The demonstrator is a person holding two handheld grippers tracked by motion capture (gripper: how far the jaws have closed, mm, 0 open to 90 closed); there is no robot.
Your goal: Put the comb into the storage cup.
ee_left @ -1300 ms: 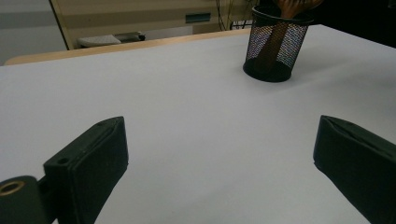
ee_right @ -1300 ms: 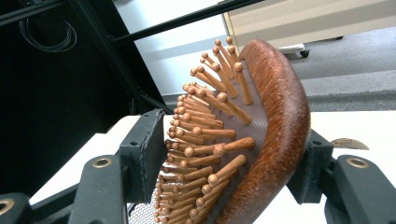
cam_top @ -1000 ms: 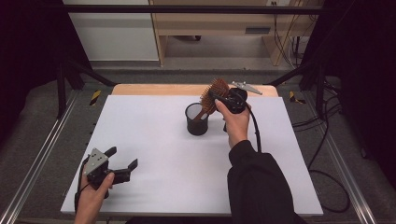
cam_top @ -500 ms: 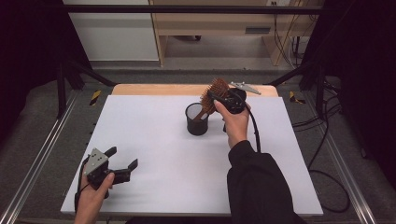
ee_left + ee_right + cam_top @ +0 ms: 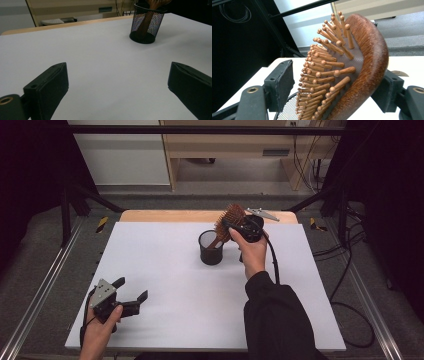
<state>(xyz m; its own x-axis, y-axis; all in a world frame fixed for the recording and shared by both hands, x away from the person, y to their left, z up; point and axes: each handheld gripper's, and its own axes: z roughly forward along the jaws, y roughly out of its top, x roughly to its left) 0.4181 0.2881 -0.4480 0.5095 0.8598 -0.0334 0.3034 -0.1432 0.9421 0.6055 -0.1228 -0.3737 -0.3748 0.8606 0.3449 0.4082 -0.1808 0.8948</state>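
Note:
A brown wooden hairbrush (image 5: pixel 231 217) stands tilted with its handle down in a black mesh cup (image 5: pixel 210 247) at the back middle of the white table. My right gripper (image 5: pixel 229 224) has its jaws on either side of the brush head (image 5: pixel 352 75). They have just been opening, and a small gap shows between the left pad (image 5: pixel 283 82) and the bristle tips. The cup's rim (image 5: pixel 287 110) sits just below. My left gripper (image 5: pixel 132 288) rests open near the front left corner with nothing between its pads (image 5: pixel 50 87); the cup (image 5: pixel 147 22) stands far ahead of it.
A white sheet (image 5: pixel 165 270) covers the table, with a wooden strip (image 5: pixel 165 216) along the back edge. Metal rails (image 5: pixel 45 290) run down both sides. The right gripper's cable (image 5: pixel 274 262) trails over the sleeve. Wooden furniture stands beyond the table.

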